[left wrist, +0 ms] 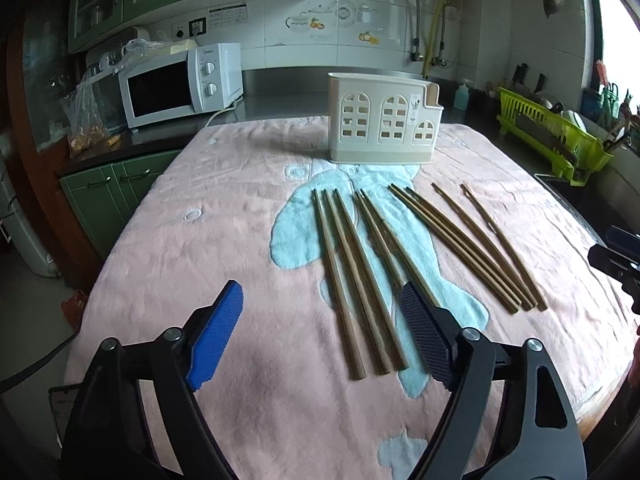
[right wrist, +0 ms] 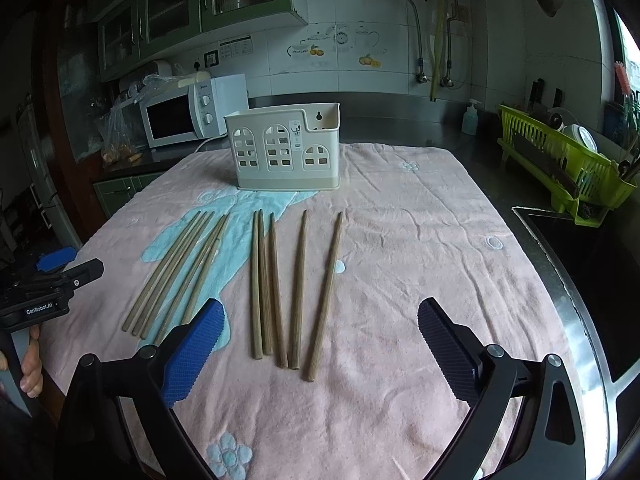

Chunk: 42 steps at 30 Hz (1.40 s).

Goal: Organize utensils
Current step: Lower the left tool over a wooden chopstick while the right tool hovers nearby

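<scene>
On the pink towel (left wrist: 180, 240) ten wooden chopsticks (left wrist: 360, 276) lie in loose groups, in front of the cream holder (left wrist: 384, 120), which stands upright and looks empty. Both the left gripper (left wrist: 320, 332) and the right gripper (right wrist: 320, 348) hover with jaws apart, nothing between the pads. The chopsticks lie close together, so a closing grip could catch two or push one aside; the soft towel may also get pinched. Only the right wrist view shows the holder's hanging hole and fingers (right wrist: 30, 372) on the left handle; only the left view shows the leftmost chopstick ends clearly
</scene>
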Available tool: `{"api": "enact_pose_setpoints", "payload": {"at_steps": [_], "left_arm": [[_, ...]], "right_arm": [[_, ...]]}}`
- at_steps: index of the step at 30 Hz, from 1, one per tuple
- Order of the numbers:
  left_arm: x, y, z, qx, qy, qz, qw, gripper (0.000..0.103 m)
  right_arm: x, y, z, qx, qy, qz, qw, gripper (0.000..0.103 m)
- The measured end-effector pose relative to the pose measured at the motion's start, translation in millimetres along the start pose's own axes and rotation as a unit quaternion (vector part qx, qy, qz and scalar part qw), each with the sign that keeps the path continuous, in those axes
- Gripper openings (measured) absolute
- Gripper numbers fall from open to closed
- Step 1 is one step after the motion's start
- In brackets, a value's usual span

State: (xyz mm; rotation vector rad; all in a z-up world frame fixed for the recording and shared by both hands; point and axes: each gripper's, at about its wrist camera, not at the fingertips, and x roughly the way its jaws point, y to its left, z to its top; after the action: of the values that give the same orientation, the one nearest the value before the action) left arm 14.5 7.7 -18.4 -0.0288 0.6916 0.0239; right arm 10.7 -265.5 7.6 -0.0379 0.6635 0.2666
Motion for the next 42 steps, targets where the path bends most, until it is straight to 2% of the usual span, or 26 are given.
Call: {"api": "enact_pose_setpoints", "payload": {"at_steps": [2,6,17,29,42], "left_arm": [[10,-1,-4,-0.001,0.016,-0.004,0.9999,0.067],[29,0,-10,-0.011,0.042,-0.008,0.9990,0.060],[57,2,-20,-0.021,0.083,0.000,0.9964,0.039],[64,-5,-19,-0.015,0.090,-0.010,0.9957,0.038],[66,-12,-21,0.005,0.090,0.005,0.9959,0.038]], "right_arm": [[5,-2,-1,0.003,0.008,0.004,1.000,0.081],[12,-3,-2,0.006,0.015,0.006,1.000,0.081],[19,-2,0,0.006,0.022,0.009,1.000,0.081],[25,1,0,0.003,0.027,0.010,1.000,0.081],[30,7,3,-0.007,0.034,0.003,0.999,0.081]]}}
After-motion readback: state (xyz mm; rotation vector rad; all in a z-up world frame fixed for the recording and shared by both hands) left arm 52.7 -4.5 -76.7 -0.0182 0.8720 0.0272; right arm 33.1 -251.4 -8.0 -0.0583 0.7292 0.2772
